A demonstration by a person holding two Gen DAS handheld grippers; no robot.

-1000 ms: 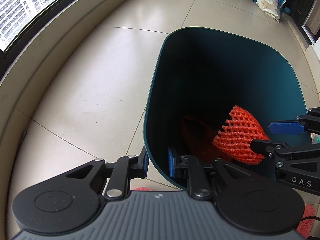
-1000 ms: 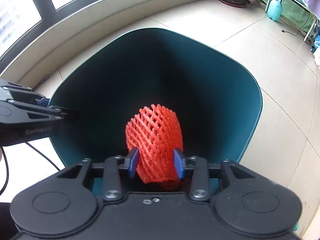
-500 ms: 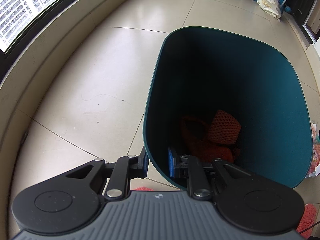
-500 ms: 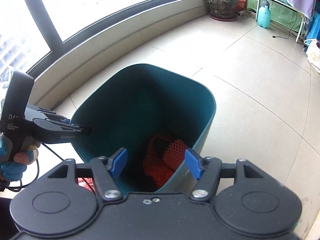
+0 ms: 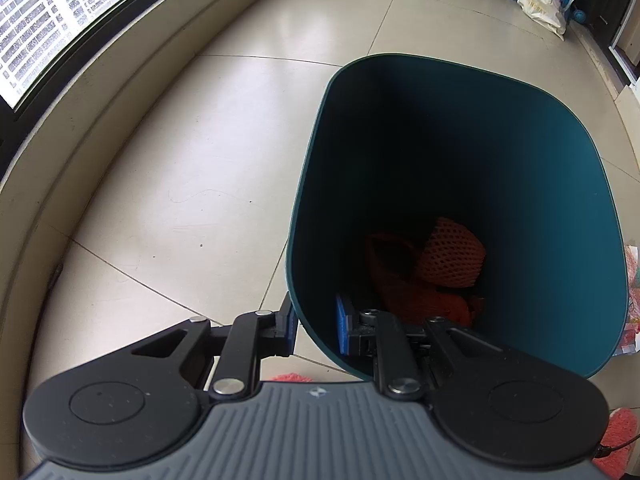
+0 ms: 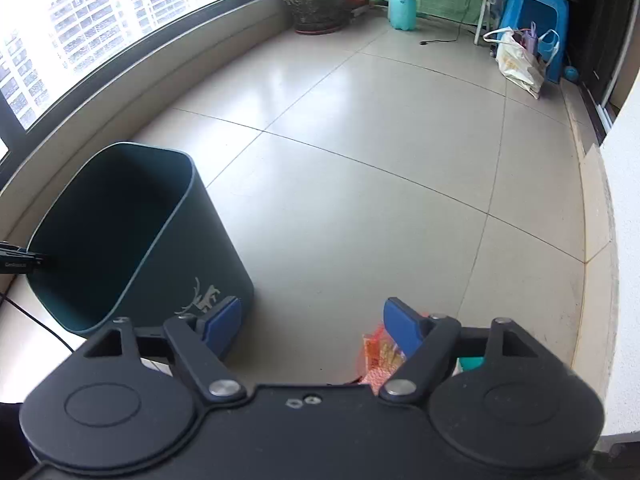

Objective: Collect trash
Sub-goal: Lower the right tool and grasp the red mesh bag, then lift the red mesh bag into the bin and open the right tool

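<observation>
A dark teal trash bin (image 5: 520, 200) stands on the tiled floor. My left gripper (image 5: 315, 330) is shut on its near rim, one pad outside the wall and one inside. At the bottom of the bin lies an orange foam net (image 5: 448, 256) on top of other orange netting (image 5: 400, 292). In the right wrist view the bin (image 6: 120, 232) is at the left, with the left gripper's tip (image 6: 24, 262) at its rim. My right gripper (image 6: 312, 322) hangs over bare floor to the right of the bin, its jaws opening with nothing between them. An orange mesh scrap (image 6: 380, 356) lies just below its right finger.
A curved window ledge (image 6: 168, 76) runs along the left. At the far end stand a plant pot (image 6: 316, 4), a teal spray bottle (image 6: 402, 8), a blue stool (image 6: 536, 20) and a white bag (image 6: 520, 60). More red scraps (image 5: 616, 436) lie beside the bin.
The right gripper let the orange foam net drop into the bin, opened wide and swung away to the right of the bin. The left gripper kept its hold on the rim.
</observation>
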